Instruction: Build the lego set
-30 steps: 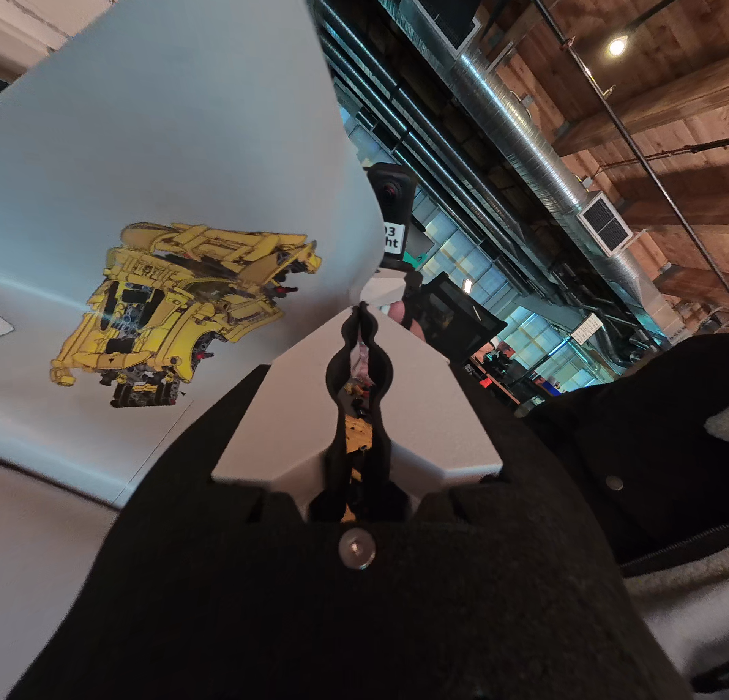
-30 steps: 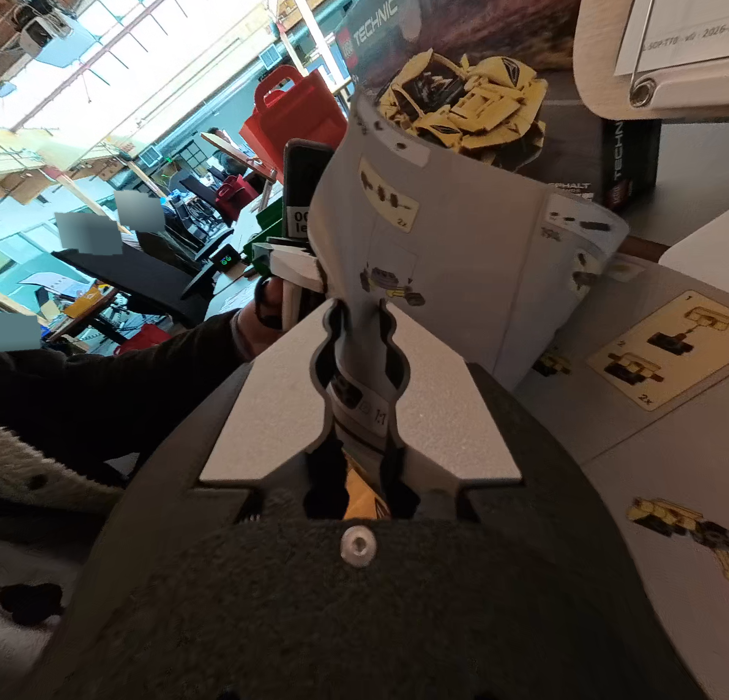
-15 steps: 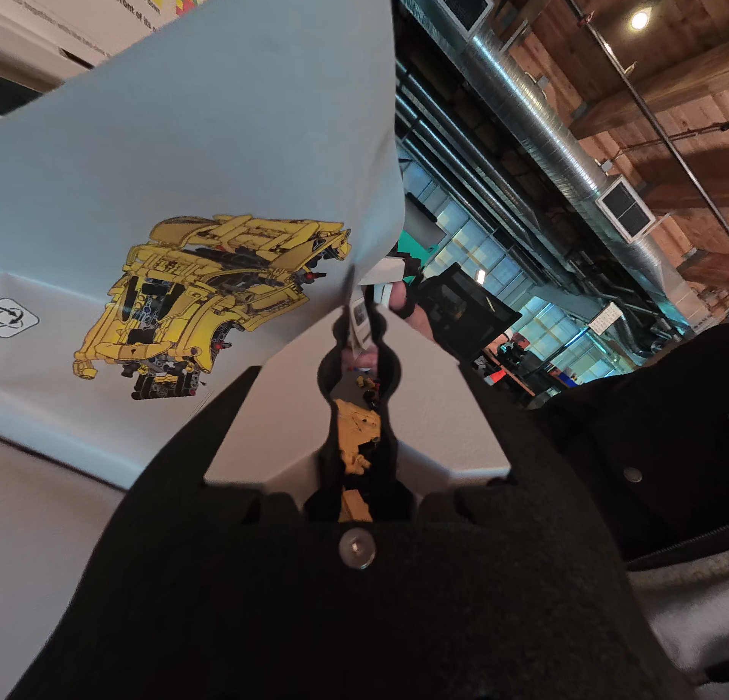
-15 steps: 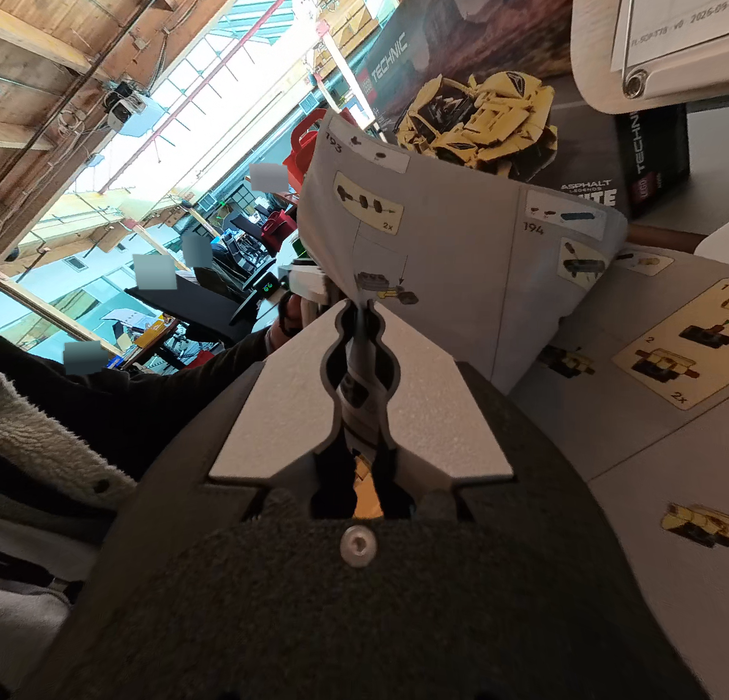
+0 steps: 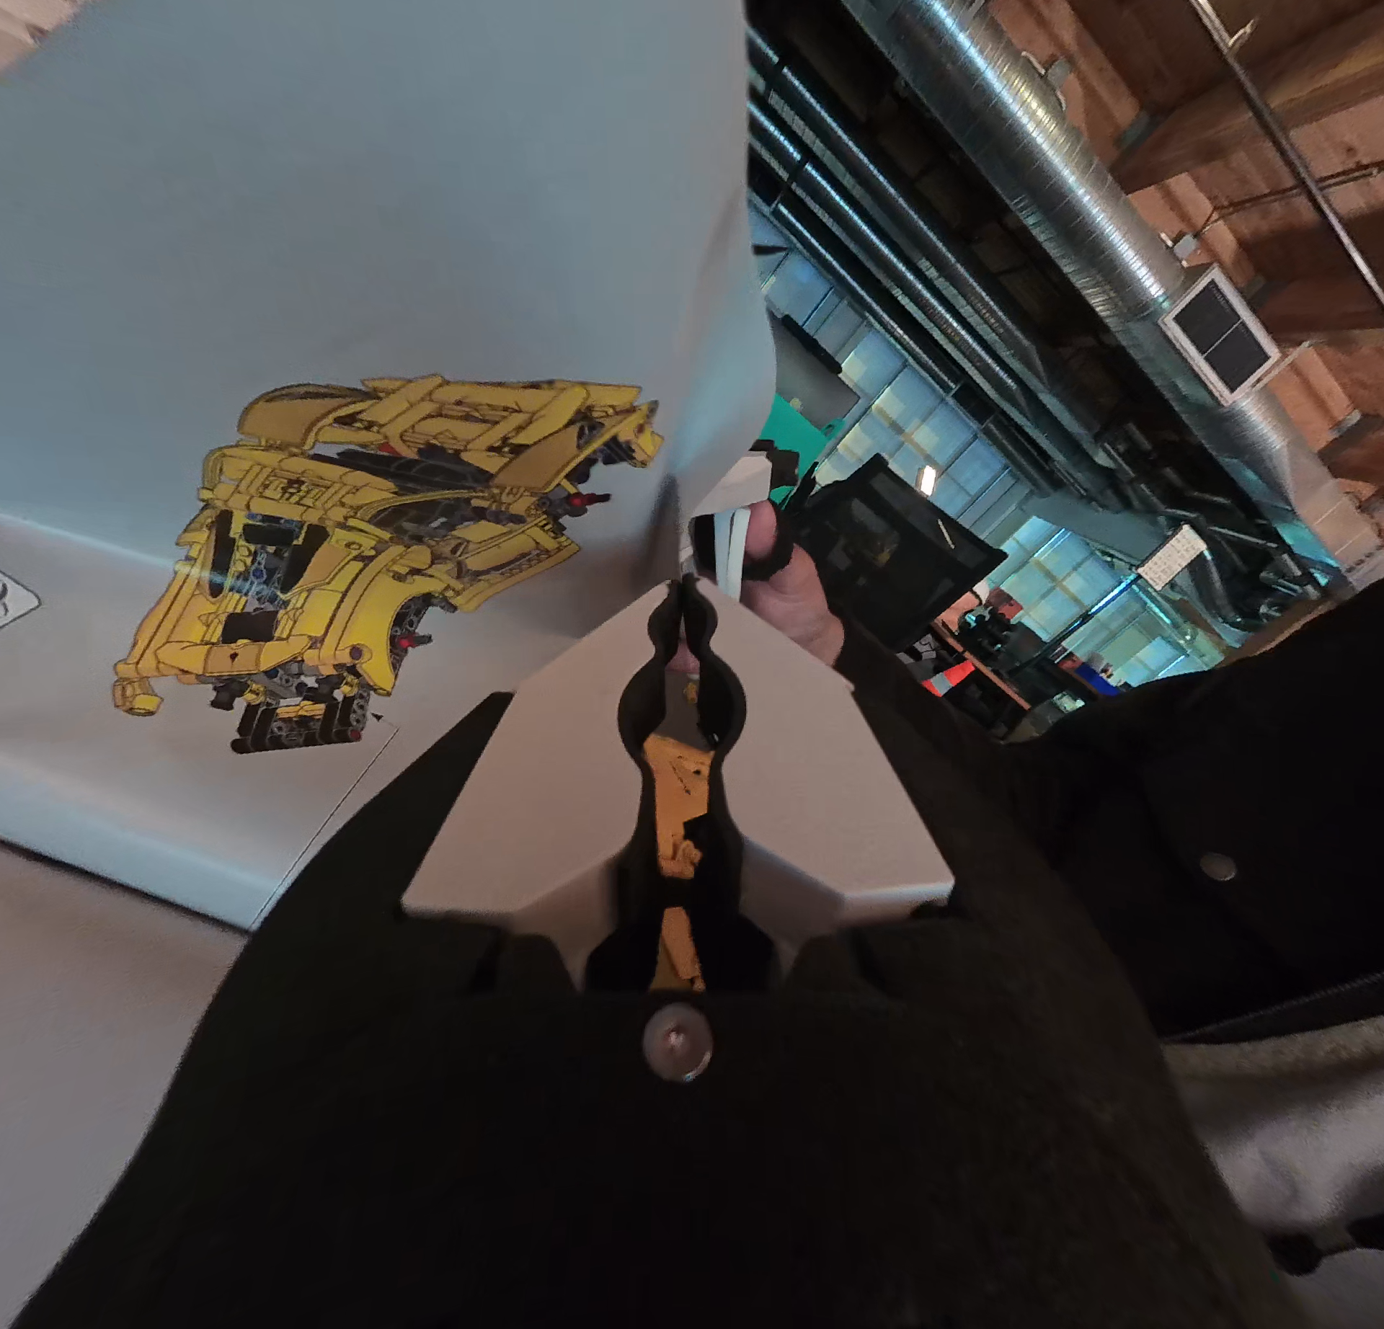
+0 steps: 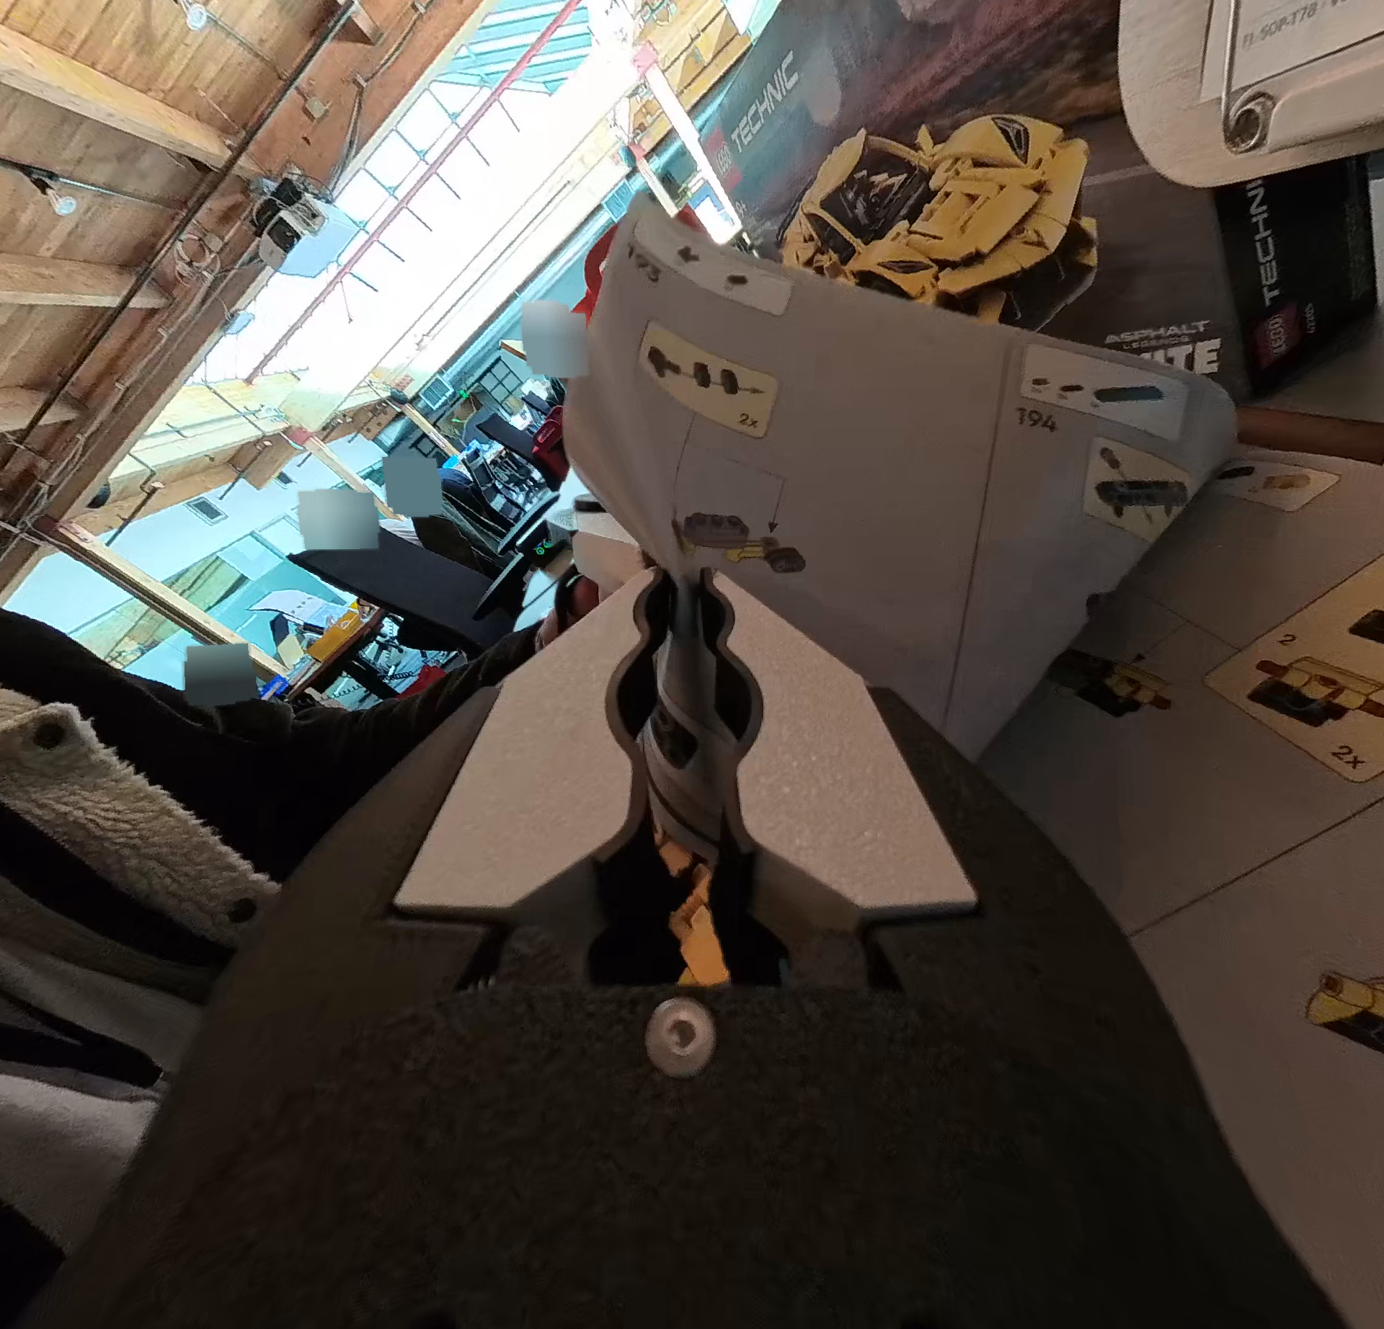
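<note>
Left wrist view shows the left gripper (image 5: 681, 597) pinching a manual page (image 5: 359, 230) by its edge; the right gripper (image 6: 678, 582) pinches the same lifted page (image 6: 861, 469) above the open manual (image 6: 1236, 806). Thin, floppy paper probably tears easily; hold near the edge, gently.

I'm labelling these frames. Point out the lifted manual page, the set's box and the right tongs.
lifted manual page (image 6: 884, 469), right wrist view, its printed face.
set's box (image 6: 1168, 260), right wrist view, its front panel.
right tongs (image 6: 683, 582), right wrist view, between the tips.
</note>
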`<state>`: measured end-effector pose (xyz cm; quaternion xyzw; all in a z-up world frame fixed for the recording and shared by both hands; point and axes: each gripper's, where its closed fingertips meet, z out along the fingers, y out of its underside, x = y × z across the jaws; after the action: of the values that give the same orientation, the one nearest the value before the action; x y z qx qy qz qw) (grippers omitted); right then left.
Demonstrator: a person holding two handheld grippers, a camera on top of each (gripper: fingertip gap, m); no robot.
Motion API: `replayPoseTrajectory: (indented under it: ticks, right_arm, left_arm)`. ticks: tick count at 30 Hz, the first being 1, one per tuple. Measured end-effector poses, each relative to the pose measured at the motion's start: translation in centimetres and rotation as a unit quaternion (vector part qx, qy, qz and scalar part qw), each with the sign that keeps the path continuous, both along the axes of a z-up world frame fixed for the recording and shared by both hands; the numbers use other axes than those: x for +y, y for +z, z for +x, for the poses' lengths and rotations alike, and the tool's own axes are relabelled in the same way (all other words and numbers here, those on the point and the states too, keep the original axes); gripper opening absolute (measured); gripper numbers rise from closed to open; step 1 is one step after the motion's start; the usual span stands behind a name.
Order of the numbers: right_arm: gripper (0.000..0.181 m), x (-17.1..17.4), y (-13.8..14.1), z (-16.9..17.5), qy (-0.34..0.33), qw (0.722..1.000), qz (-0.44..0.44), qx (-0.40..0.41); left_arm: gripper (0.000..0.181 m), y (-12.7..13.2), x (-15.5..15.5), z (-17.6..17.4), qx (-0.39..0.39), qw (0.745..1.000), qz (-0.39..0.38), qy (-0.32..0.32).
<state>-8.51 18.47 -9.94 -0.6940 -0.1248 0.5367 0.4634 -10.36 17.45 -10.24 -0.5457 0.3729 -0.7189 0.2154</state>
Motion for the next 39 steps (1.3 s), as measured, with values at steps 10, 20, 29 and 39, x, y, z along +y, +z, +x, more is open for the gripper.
replayPoseTrajectory:
  ticks: [10,20,29,39]
  right_arm:
    - [0.005,-0.1,0.2,0.9,0.0,1.0,-0.005,0.022]
    - [0.087,0.7,-1.7,-0.6,-0.071,0.969,0.075,-0.227]
    - [0.036,1.2,-2.6,2.3,-0.087,0.98,0.023,-0.176]
    - [0.051,1.0,0.2,14.5,-0.333,0.907,0.065,-0.249]
  left_arm:
    - [0.0,0.3,-0.8,0.0,-0.015,0.999,-0.021,-0.028]
    - [0.0,0.4,0.0,0.2,-0.02,0.999,-0.042,-0.006]
    - [0.0,0.3,-0.1,0.1,-0.013,0.999,-0.032,-0.007]
    - [0.0,-3.9,6.7,-6.8,0.182,0.977,0.043,0.103]
